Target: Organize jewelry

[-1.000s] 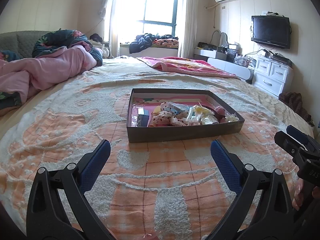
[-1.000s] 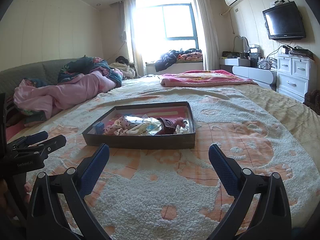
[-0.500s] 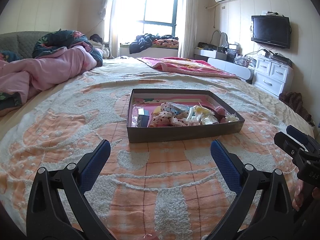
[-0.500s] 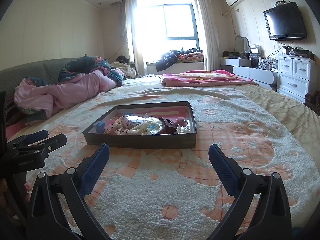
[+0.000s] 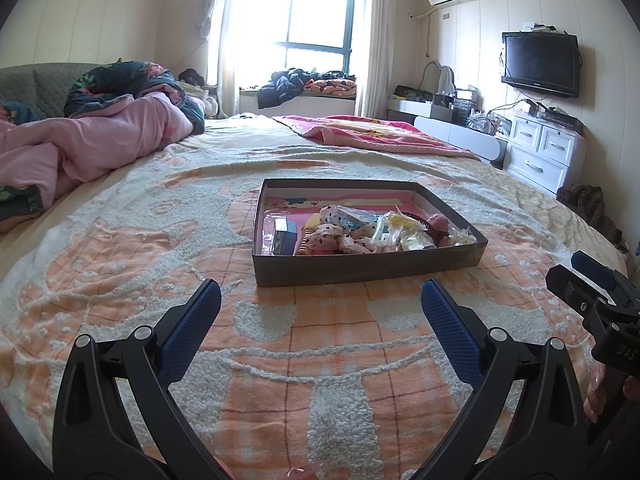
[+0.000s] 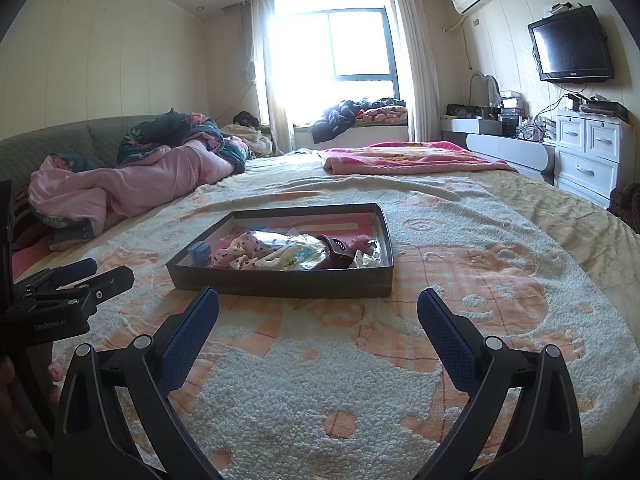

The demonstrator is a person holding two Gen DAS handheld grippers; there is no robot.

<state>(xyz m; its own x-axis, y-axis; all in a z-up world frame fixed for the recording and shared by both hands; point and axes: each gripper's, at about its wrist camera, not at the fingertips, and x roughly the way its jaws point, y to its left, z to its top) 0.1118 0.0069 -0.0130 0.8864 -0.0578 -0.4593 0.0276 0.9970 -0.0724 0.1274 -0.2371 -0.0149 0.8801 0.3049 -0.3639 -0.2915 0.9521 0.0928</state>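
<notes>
A shallow dark box lies on the bed, its bottom pink. Inside is a heap of small items: spotted fabric pieces, clear plastic packets, a small blue box and a dark hair clip. My left gripper is open, low over the blanket just short of the box's near wall. My right gripper is open too, in front of the box's near wall. Neither holds anything. Each gripper shows at the edge of the other's view.
The box rests on an orange and white fleecy blanket. A pink quilt is heaped at the left, a pink blanket folded behind. White drawers and a wall television stand to the right. A hand grips the right gripper's handle.
Both grippers stay open; the views barely shift, with the box sitting about where it was.
</notes>
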